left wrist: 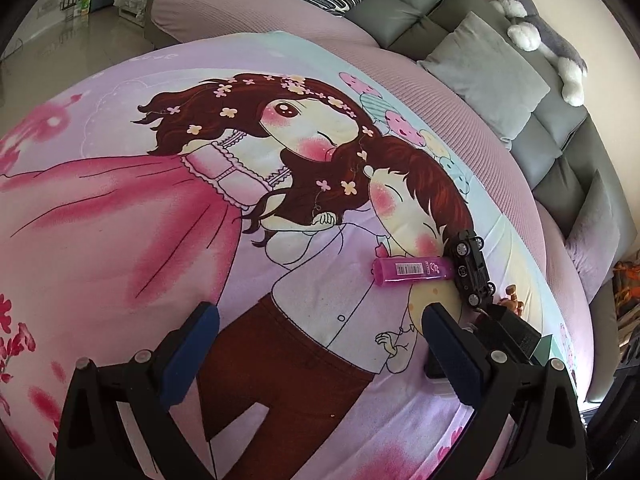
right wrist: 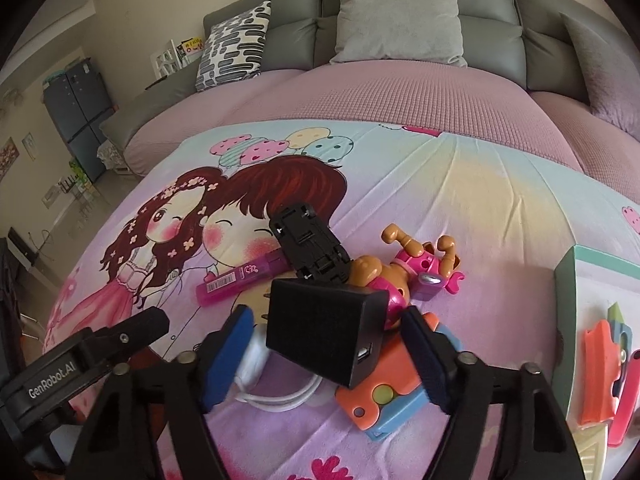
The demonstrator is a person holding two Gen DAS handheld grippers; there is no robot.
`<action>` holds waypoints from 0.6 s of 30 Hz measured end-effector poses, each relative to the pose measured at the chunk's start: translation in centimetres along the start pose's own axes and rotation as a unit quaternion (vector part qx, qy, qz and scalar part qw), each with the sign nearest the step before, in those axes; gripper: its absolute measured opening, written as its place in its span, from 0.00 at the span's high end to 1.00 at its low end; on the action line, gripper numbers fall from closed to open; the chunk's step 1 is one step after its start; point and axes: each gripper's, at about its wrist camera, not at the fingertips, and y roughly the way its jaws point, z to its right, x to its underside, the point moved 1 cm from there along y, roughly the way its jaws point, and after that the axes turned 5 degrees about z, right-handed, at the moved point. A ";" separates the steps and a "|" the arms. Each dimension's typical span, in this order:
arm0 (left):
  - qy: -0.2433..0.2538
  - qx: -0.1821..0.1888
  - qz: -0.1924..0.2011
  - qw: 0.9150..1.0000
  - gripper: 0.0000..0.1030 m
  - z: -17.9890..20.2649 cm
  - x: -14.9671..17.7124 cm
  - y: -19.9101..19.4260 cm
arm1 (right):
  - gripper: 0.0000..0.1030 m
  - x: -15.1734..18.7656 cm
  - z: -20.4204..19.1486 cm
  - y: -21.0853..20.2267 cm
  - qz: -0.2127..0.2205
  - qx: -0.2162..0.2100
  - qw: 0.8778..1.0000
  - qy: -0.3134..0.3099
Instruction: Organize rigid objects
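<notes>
A black charger block (right wrist: 328,332) with a USB port sits between the jaws of my right gripper (right wrist: 332,354), which stands open around it; contact with the pads is unclear. Behind it lie a black toy car (right wrist: 310,246) on its back, a magenta tube (right wrist: 240,278), a pink and brown toy figure (right wrist: 404,268), a white cable (right wrist: 276,392) and an orange-blue toy (right wrist: 384,384). My left gripper (left wrist: 320,344) is open and empty over the printed sheet, left of the car (left wrist: 472,268) and tube (left wrist: 412,272).
A teal-edged white box (right wrist: 600,320) at the right holds orange and pink pieces. The printed sheet (left wrist: 160,220) covers a table in front of a grey sofa (right wrist: 400,36) with cushions. The left gripper's body (right wrist: 80,360) shows at the lower left.
</notes>
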 end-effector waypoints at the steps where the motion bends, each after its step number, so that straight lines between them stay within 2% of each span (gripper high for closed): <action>1: 0.003 -0.002 -0.001 1.000 0.02 0.1 0.0 0.0 | 0.31 0.1 0.0 0.0 -0.002 0.002 1.000 -0.002; 5: 0.015 -0.008 -0.003 1.000 0.02 0.5 0.2 0.1 | 0.41 0.3 0.4 -0.3 -0.004 -0.010 1.000 0.011; 12: 0.033 0.006 -0.013 0.999 0.02 1.8 0.5 0.2 | 0.41 0.8 1.4 -1.5 0.001 -0.014 1.000 0.026; 18: 0.053 0.027 -0.025 0.998 0.02 3.3 0.9 0.5 | 0.41 0.8 3.9 -3.7 0.016 0.008 0.998 0.054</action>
